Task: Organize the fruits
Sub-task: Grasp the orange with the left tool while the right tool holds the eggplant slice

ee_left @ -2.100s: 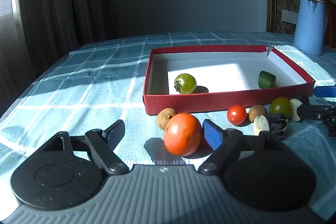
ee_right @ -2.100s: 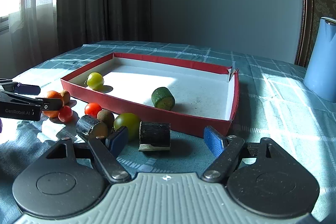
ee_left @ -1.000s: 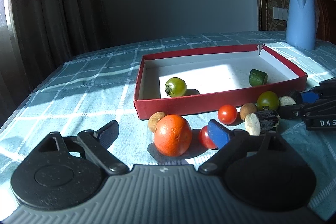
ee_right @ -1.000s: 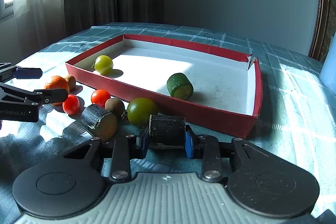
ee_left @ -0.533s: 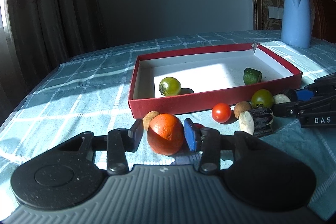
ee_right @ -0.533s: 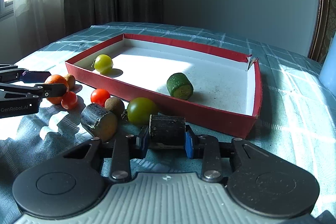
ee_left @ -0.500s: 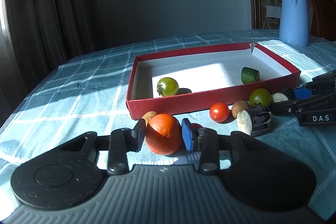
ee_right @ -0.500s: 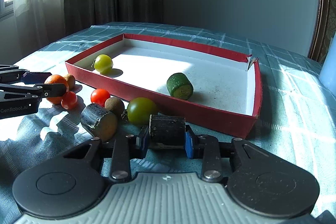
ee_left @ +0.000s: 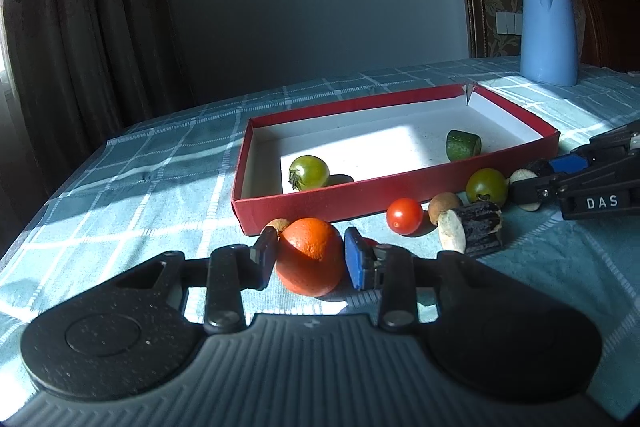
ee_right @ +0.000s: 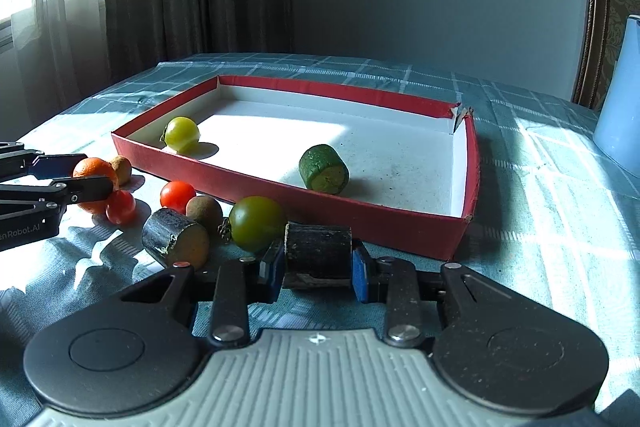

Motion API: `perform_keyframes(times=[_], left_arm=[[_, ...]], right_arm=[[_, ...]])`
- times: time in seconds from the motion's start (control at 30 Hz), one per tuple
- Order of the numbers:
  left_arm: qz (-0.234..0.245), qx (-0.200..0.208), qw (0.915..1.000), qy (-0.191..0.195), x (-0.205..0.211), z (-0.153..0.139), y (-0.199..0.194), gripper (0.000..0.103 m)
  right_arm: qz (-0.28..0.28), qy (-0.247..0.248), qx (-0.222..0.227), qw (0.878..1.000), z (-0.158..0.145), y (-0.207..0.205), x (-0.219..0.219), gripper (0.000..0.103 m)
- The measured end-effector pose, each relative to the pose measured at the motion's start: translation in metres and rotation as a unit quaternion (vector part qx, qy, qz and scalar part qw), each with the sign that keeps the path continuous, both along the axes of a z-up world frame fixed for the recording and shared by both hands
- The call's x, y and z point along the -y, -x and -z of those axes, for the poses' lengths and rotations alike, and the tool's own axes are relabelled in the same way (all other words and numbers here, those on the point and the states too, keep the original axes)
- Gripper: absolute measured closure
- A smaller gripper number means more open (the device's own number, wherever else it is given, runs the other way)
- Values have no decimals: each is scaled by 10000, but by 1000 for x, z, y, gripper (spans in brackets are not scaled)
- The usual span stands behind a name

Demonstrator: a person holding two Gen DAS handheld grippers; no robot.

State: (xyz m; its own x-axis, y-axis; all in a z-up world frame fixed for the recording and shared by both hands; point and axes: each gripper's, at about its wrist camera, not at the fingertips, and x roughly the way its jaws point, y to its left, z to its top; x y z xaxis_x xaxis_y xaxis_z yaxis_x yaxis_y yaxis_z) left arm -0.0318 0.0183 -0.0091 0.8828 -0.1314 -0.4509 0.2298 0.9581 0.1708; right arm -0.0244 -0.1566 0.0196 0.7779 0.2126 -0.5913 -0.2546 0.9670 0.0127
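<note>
L gripper (ee_left: 310,259) is clamped on the orange (ee_left: 310,255), both pads touching its sides, fruit low over the checked tablecloth (ee_left: 120,187) just in front of the red box (ee_left: 320,205); can't tell if it's lifted or resting. A brown longan (ee_left: 277,224) is mostly hidden behind the orange, and a red cherry tomato (ee_right: 120,206) is nearly all blocked by the blue pad in the L view, clear only in the R view. Inside the box: a green tomato (ee_left: 309,171) near its L end, a green cucumber chunk (ee_left: 463,145) toward the R end. Outside along the front wall: another red tomato (ee_left: 404,215), a 2nd longan (ee_left: 442,205) partly covered, a dark cut chunk (ee_left: 472,230) w/ pale end, a darker green tomato (ee_left: 486,187). R gripper (ee_right: 318,261) is closed on a dark cylinder piece (ee_right: 318,255), its lower edge at the cloth, contact hard to judge. Blue jug (ee_left: 549,31) sits far R, cut off at the frame edge in the R view
</note>
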Motion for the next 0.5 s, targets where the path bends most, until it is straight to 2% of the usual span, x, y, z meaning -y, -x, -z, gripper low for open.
perform_keyframes(times=[0.3, 0.5], left_arm=[[135, 149, 9998, 42, 4, -4, 5, 70], [275, 111, 9992, 276, 9, -12, 5, 70]], right_arm=[[197, 83, 505, 9985, -9, 10, 2, 70], [308, -10, 796, 9964, -17, 15, 7, 73]])
